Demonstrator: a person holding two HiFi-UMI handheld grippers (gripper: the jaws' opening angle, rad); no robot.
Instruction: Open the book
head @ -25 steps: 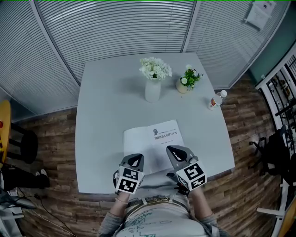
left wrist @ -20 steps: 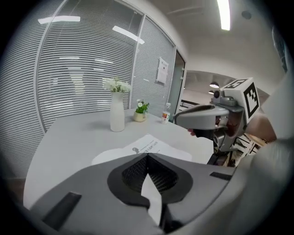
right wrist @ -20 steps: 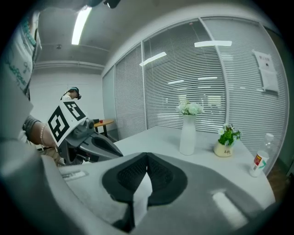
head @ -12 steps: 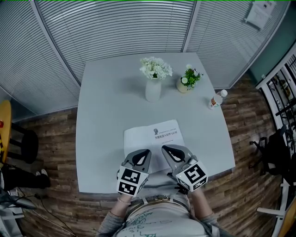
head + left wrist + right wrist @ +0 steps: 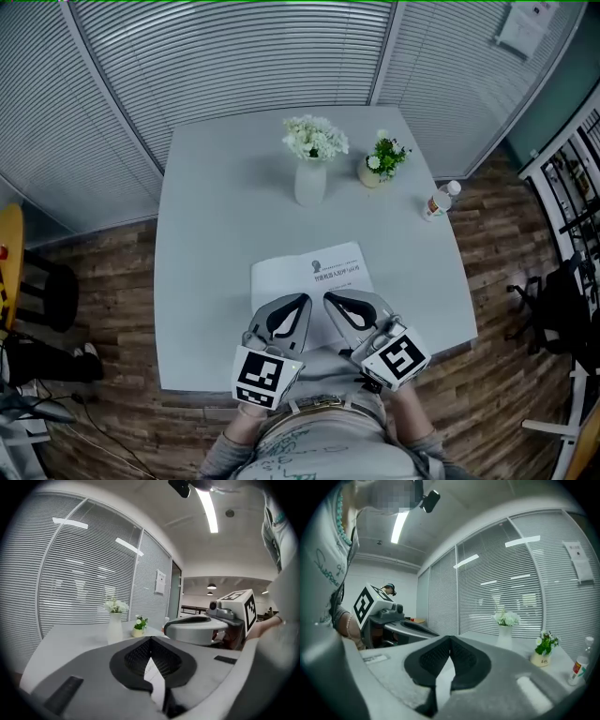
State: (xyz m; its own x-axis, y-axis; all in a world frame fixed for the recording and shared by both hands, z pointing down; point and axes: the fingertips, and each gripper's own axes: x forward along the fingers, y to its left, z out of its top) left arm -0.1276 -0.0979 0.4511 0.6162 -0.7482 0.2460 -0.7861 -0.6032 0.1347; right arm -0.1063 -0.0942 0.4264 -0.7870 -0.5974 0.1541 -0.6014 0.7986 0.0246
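The book (image 5: 314, 274) lies shut on the grey table (image 5: 216, 244), white cover up, close to the near edge. My left gripper (image 5: 304, 299) and my right gripper (image 5: 327, 297) hover side by side over its near half, tips close together and pointing away from me. In the left gripper view the jaws (image 5: 150, 639) meet at their tips; a white sliver shows through the gap behind them. The right gripper's jaws (image 5: 450, 638) meet the same way. I see nothing held in either.
A white vase of flowers (image 5: 310, 173) and a small potted plant (image 5: 380, 164) stand at the table's far side. A bottle (image 5: 438, 202) is near the right edge. Blinds run behind the table, and chairs stand on the wooden floor at both sides.
Both grippers have risen and tipped up toward level. Their tips have moved forward over the book and closer to each other. The book has not moved.
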